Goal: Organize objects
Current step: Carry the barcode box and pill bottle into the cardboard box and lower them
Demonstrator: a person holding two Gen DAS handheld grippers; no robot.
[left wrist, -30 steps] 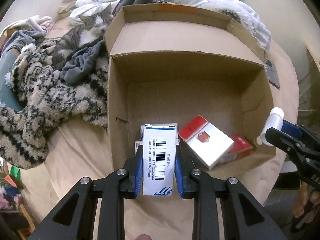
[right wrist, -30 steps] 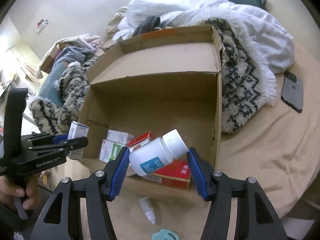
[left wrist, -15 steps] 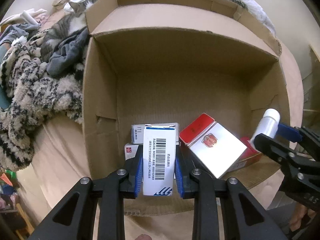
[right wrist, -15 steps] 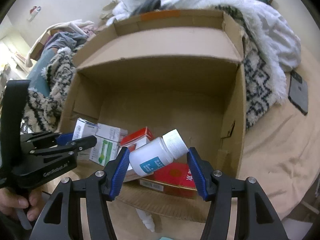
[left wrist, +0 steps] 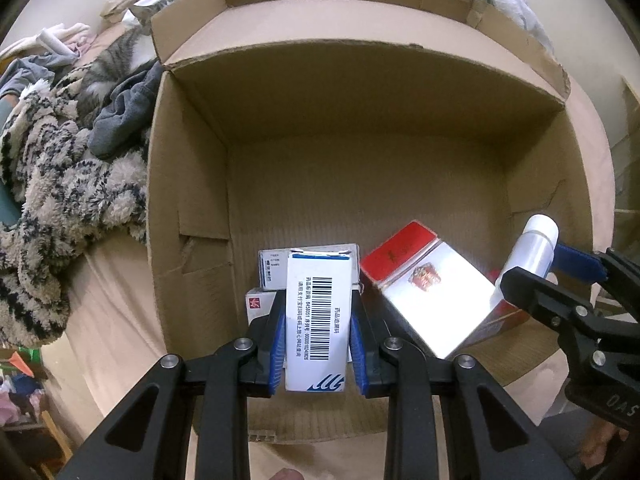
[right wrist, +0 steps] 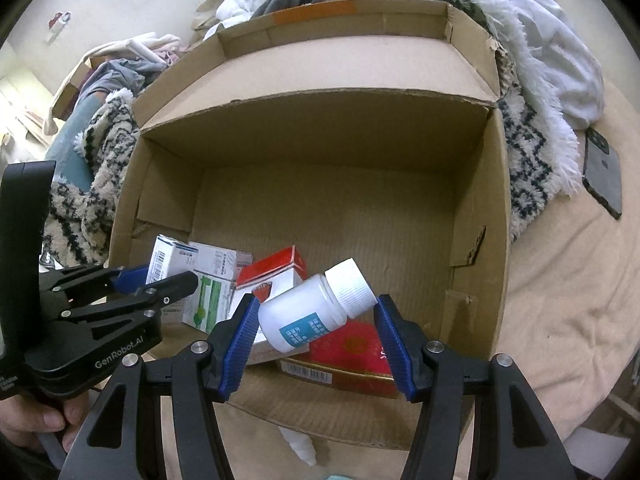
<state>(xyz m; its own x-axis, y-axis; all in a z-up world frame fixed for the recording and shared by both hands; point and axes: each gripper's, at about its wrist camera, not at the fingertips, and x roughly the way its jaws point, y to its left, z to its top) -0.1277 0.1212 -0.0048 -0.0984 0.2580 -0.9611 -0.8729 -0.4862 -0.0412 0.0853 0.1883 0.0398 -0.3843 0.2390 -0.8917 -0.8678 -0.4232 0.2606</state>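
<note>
We clamp the white barcode carton [left wrist: 319, 316] in our left gripper [left wrist: 319, 344] at lower centre, and the white pill bottle [right wrist: 316, 310] in our right gripper [right wrist: 316, 340], both over the cardboard box [right wrist: 472, 200].

The right gripper [right wrist: 316, 334] clamps a white pill bottle [right wrist: 316, 310], tilted, cap up-right, above an open cardboard box [right wrist: 480, 216]. Inside lie red packs [right wrist: 352, 354] and white medicine cartons [right wrist: 208, 296]. The left gripper [right wrist: 160, 282] pinches a barcoded carton [right wrist: 166, 258]. A phone [right wrist: 602, 172] lies right.
</note>
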